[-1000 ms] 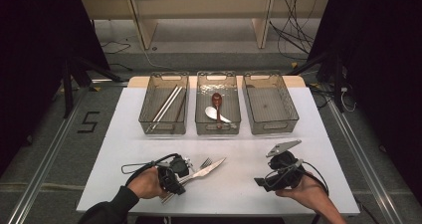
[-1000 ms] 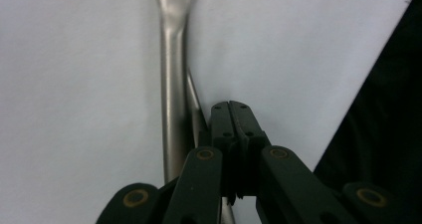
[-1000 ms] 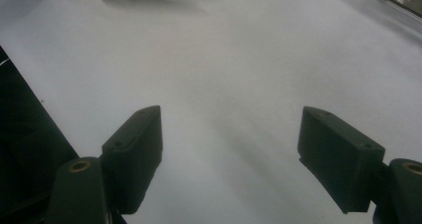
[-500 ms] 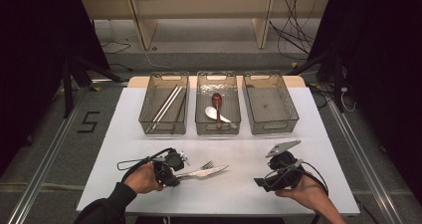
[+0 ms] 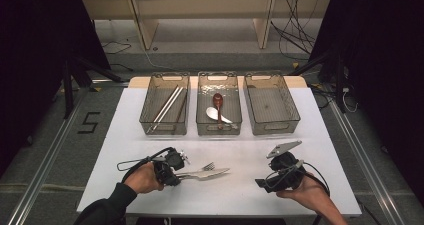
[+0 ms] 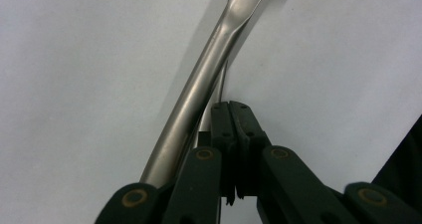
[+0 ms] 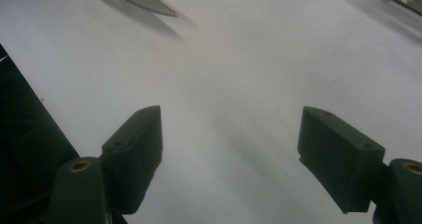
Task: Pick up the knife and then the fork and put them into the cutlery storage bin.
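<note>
L gripper (image 5: pixel 172 172) sits low at the near-left of the white table (image 5: pixel 240 195), jaws pressed together – in the left gripper view the pads (image 6: pixel 234 129) meet with just a thin metal edge between them, prob. the fork's handle, though I can't tell for sure which piece is pinched. A knife (image 5: pixel 212 174) and a fork (image 5: pixel 200 168) lie side by side on the table just in front of it, both pointing right, the fork's tines toward the bins. The knife's handle (image 6: pixel 199 94) runs along the left of the clenched jaws in the left gripper view, touching or just beside them.

R gripper (image 5: pixel 260 183) rests at the near-right, well apart from the cutlery – jaws spread wide, nothing between them (image 7: pixel 229 149), bare table beneath. A serrated knife tip (image 7: pixel 142 2) shows at the top of the right gripper view.

Three clear bins at the far side: left bin (image 5: pixel 150 120) holds chopsticks, middle bin (image 5: pixel 202 125) two spoons.
</note>
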`<state>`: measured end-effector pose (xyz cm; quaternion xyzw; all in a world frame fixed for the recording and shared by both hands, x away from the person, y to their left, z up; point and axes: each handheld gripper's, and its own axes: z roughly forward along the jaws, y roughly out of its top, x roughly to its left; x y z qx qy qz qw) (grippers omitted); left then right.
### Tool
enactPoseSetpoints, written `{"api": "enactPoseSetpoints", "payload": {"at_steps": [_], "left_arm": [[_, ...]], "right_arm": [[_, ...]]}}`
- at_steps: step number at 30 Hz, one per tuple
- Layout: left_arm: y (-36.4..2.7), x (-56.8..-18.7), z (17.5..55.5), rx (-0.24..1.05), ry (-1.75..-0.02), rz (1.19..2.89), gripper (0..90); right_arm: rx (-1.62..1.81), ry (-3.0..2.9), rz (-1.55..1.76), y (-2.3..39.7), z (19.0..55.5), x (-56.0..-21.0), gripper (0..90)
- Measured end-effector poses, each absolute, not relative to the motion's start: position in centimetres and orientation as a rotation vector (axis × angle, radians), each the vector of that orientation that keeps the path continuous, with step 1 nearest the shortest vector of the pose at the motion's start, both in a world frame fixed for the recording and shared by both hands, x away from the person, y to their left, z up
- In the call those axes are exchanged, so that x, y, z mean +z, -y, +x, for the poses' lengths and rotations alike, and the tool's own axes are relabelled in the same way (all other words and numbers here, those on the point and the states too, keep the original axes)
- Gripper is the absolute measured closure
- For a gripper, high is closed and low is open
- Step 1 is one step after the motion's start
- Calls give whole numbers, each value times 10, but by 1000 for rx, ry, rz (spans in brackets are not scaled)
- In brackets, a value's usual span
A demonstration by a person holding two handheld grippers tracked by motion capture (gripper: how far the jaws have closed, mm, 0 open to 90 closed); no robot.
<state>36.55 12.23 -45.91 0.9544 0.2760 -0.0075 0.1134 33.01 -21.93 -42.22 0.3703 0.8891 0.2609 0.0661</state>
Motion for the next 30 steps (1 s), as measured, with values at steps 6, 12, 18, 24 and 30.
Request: {"api": "enactPoseSetpoints", "payload": {"at_steps": [6,12,18,24,30], "left_arm": [[-138,-441,375,-51,-861,2681,829],[-145,-434,383,-29,-941,2656,556],[-140,-437,383,-16,-904,2693,362],[-137,-438,386,5,-869,2715,295],[-137,-442,388,8,-873,2725,264]], "right_arm": [[789,-2684,1113,219,330,-422,266],[789,-2686,1116,219,331,-423,266],[790,-2683,1118,219,331,-423,266],[792,-2683,1116,219,331,-423,266],[794,-2683,1117,219,331,-423,266]]}}
